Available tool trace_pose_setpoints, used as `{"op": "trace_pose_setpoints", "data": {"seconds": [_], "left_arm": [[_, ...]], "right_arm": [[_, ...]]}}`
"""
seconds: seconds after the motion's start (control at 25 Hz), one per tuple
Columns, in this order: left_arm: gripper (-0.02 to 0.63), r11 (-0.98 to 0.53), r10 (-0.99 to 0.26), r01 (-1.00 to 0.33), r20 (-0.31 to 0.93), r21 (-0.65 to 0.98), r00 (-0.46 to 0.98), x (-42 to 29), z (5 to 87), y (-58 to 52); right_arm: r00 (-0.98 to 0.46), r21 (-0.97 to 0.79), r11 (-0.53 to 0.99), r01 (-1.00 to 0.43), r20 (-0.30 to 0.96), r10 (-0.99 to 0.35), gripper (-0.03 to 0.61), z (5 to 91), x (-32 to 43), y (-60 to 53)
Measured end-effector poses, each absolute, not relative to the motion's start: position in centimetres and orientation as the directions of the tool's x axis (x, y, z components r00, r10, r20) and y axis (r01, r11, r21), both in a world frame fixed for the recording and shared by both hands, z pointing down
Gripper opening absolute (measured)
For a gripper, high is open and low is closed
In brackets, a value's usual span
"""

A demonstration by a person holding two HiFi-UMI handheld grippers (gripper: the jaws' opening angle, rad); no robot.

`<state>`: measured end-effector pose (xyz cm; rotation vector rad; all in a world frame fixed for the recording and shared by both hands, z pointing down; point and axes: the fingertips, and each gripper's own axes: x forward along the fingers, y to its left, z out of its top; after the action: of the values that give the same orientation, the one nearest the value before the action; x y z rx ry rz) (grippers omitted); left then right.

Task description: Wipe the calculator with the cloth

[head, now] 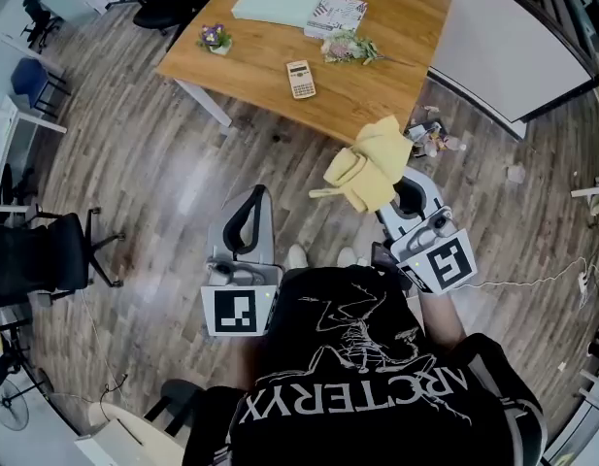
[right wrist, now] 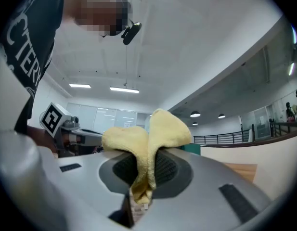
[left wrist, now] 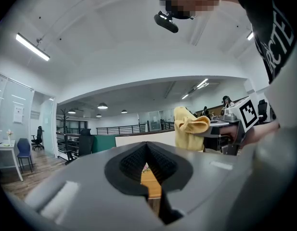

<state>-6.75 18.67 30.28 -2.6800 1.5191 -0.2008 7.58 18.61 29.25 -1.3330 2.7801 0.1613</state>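
Well, my right gripper (right wrist: 141, 177) pinches the soft, floppy cloth (right wrist: 158, 129) mid-fold; my left gripper (left wrist: 147, 162), jaws together, is empty. The calculator (head: 300, 79) beyond the cloth probably slides easily.

A beige calculator (head: 301, 79) lies flat, keys up, on the wooden table (head: 406, 27). A crumpled yellow cloth (head: 370, 166) hangs pinched in the right gripper (head: 404, 194), well apart from it.
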Motion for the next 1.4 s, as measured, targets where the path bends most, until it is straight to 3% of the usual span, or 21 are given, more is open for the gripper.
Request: {"op": "trace_pose_setpoints", "data": {"seconds": [0.24, 0.52, 0.8, 1.4], "left_arm": [[0.009, -0.498, -0.867, -0.860, 0.098, -0.111, 0.489, -5.9, 30.5, 18.0], [0.009, -0.445, -0.894, -0.882, 0.018, -0.155, 0.448, -4.0, 29.6, 18.0], [0.009, -0.438, -0.899, -0.890, 0.079, -0.122, 0.432, -2.6, 31.3, 16.4], [0.009, -0.527, -0.847, -0.843, 0.142, -0.110, 0.512, -7.7, 33.1, -3.9]], "right_arm": [[-0.635, 0.078, 0.630, -0.772, -0.102, -0.766, 0.054, 29.2, 8.5, 18.0], [-0.672, 0.079, 0.667, -0.741, -0.095, -0.734, 0.054, 29.9, 10.9, 18.2], [-0.696, 0.049, 0.695, -0.718, -0.091, -0.712, 0.054, 30.9, 11.5, 15.6], [-0.637, 0.036, 0.636, -0.770, -0.026, -0.770, 0.054, 32.3, 6.1, -4.1]]}}
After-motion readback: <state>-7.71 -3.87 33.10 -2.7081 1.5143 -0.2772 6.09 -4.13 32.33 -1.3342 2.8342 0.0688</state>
